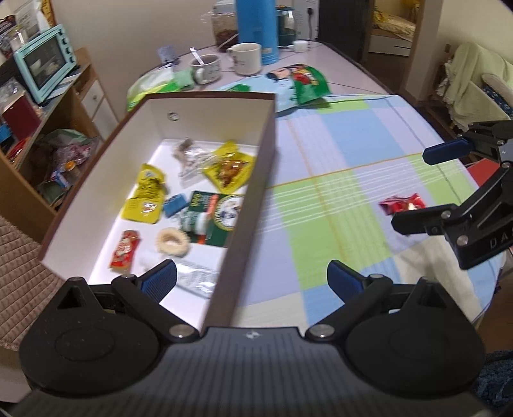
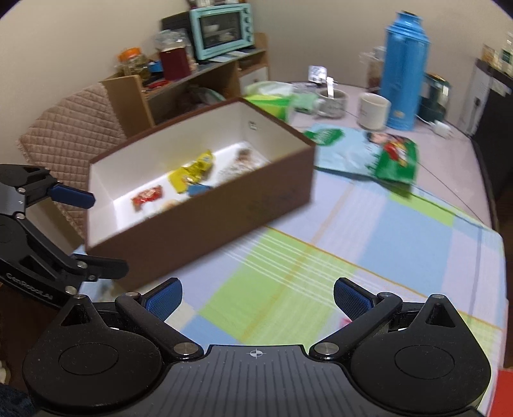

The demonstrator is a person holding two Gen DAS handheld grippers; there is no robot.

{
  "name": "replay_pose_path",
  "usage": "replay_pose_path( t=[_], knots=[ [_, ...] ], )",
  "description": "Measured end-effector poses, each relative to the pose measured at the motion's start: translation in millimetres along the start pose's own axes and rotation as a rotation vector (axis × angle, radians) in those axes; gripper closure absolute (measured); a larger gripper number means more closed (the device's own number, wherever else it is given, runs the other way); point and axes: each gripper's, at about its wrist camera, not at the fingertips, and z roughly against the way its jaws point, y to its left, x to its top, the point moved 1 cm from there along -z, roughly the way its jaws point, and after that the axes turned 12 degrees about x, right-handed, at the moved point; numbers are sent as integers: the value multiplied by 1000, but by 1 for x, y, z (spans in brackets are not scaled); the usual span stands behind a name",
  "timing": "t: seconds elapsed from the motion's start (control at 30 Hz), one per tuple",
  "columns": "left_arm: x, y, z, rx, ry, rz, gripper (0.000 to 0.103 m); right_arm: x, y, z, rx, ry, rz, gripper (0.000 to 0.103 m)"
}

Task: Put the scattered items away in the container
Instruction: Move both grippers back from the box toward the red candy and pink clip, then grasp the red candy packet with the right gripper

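while both jaws gape, red packet [image 1: 402,204] seemingly just beyond right jaws

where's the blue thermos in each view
Left wrist view: the blue thermos stands at top centre, behind the white mug.
Right wrist view: the thermos stands at upper right, to the right of the same mug.
Shared landmark: the brown box nearer the camera.

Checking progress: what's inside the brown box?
Box holds yellow packets, a red packet, a green pack, a ring-shaped snack. The near corner is hidden by the left gripper.
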Motion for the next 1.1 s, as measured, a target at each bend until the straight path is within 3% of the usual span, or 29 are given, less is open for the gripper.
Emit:
replay_pose_path(
  t=[0.53, 1.1],
  knots=[
    [20, -86, -25, -94, 20, -47, 4, -50, -80, 44, -83, 41, -134, 0],
    [28, -103, -49, -102, 60, -52, 4, -68, -120, 8, -65, 108, -246, 0]
  ],
)
